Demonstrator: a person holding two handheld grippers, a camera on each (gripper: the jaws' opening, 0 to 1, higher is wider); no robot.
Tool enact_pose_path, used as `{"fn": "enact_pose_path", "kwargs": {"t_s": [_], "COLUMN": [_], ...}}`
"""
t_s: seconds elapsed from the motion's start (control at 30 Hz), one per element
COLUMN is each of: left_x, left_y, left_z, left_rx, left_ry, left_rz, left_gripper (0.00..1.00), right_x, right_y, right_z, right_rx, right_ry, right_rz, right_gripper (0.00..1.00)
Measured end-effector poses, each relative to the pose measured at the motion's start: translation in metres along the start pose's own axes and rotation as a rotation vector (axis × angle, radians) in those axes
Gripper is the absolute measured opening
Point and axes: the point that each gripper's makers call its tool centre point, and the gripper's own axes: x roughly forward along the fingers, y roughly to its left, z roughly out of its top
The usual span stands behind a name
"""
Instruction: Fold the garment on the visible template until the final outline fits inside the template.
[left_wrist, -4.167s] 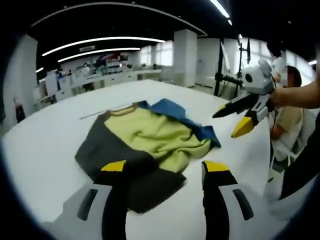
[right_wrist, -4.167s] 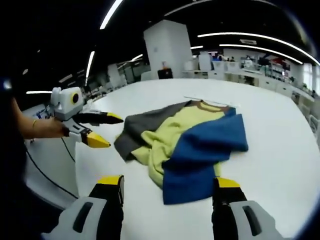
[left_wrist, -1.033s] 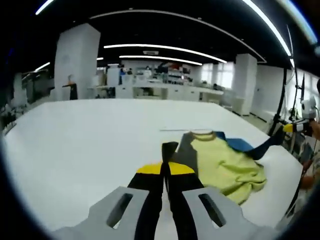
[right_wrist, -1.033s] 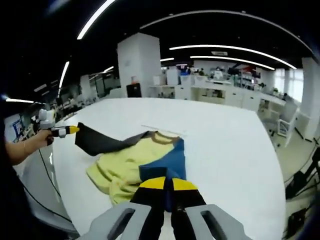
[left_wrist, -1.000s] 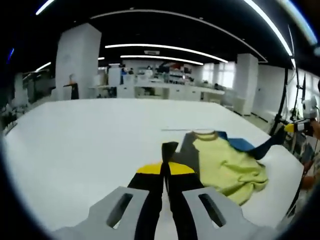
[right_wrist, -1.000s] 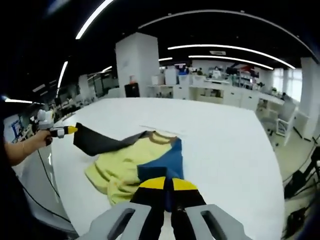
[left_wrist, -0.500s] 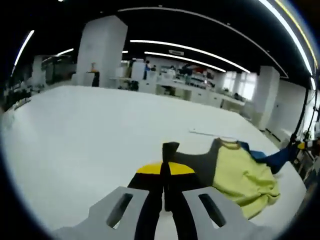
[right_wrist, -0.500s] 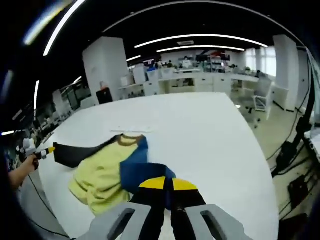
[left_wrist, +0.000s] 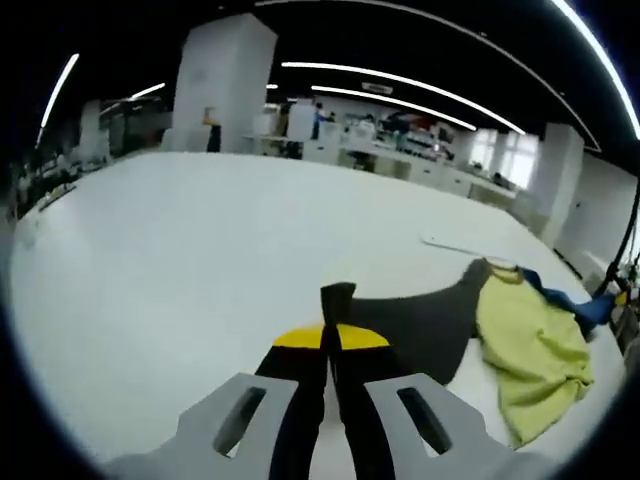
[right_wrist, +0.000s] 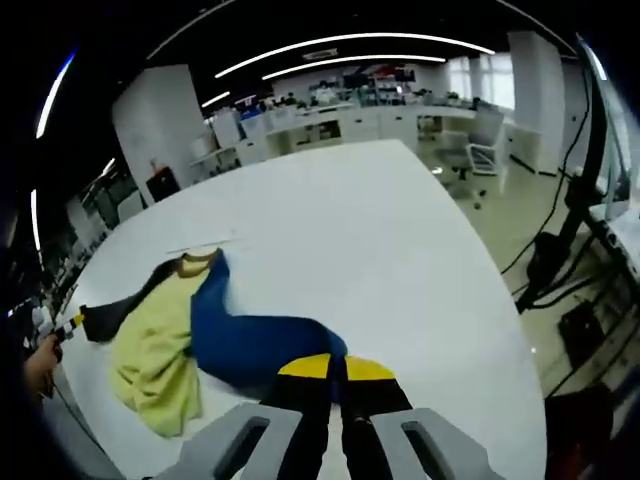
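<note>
Stretched further apart since a moment ago, the grey, yellow-green and blue knit garment (right_wrist: 170, 335) now lies drawn out long across the white table (right_wrist: 380, 250), its long axis running between the two grippers. Left gripper (left_wrist: 332, 338) is clenched on the grey sleeve (left_wrist: 420, 320); right gripper (right_wrist: 335, 368) is clenched on the blue sleeve (right_wrist: 260, 345).

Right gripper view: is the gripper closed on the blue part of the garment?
Yes, the right gripper has its jaws pressed together on the blue sleeve of the garment, stretched out over the white table.
</note>
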Motion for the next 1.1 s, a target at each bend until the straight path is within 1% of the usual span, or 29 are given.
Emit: {"fn": "enact_pose_path", "kwargs": {"t_s": [0.03, 0.07, 0.13, 0.17, 0.2, 0.33, 0.47, 0.57, 0.73, 0.83, 0.97, 1.03, 1.1], "left_x": [0.003, 0.006, 0.011, 0.013, 0.016, 0.022, 0.030, 0.035, 0.042, 0.045, 0.048, 0.049, 0.050], "left_y": [0.005, 0.008, 0.017, 0.019, 0.019, 0.029, 0.035, 0.037, 0.043, 0.045, 0.050, 0.052, 0.055], "left_z": [-0.002, -0.003, -0.004, -0.003, -0.003, -0.001, -0.005, -0.007, -0.010, -0.011, -0.012, -0.012, -0.013], "left_rx": [0.009, 0.028, 0.098, 0.113, 0.097, 0.082, 0.126, 0.133, 0.161, 0.176, 0.172, 0.173, 0.159], "left_ry": [0.011, 0.019, 0.042, 0.041, 0.037, 0.029, 0.056, 0.066, 0.092, 0.104, 0.110, 0.112, 0.114], "left_rz": [0.017, 0.019, 0.042, 0.045, 0.042, 0.058, 0.072, 0.074, 0.085, 0.090, 0.101, 0.108, 0.114], "left_gripper": [0.00, 0.00, 0.00, 0.00, 0.00, 0.00, 0.00, 0.00, 0.00, 0.00, 0.00, 0.00, 0.00], "right_x": [0.003, 0.007, 0.012, 0.015, 0.017, 0.024, 0.033, 0.038, 0.046, 0.048, 0.047, 0.046, 0.046], "right_y": [-0.002, -0.007, -0.016, -0.017, -0.020, -0.030, -0.041, -0.050, -0.065, -0.074, -0.091, -0.100, -0.105], "right_z": [-0.003, -0.008, -0.012, -0.013, -0.013, -0.014, -0.015, -0.016, -0.015, -0.016, -0.018, -0.019, -0.017], "right_rx": [-0.005, -0.008, -0.011, -0.010, -0.017, -0.026, -0.036, -0.054, -0.047, -0.041, -0.057, -0.051, -0.047], "right_ry": [0.018, 0.038, 0.060, 0.069, 0.070, 0.087, 0.115, 0.131, 0.145, 0.156, 0.184, 0.188, 0.176], "right_rz": [0.001, -0.010, -0.032, -0.033, -0.038, -0.056, -0.072, -0.094, -0.123, -0.140, -0.190, -0.211, -0.212], "right_gripper": [0.00, 0.00, 0.00, 0.00, 0.00, 0.00, 0.00, 0.00, 0.00, 0.00, 0.00, 0.00, 0.00]}}
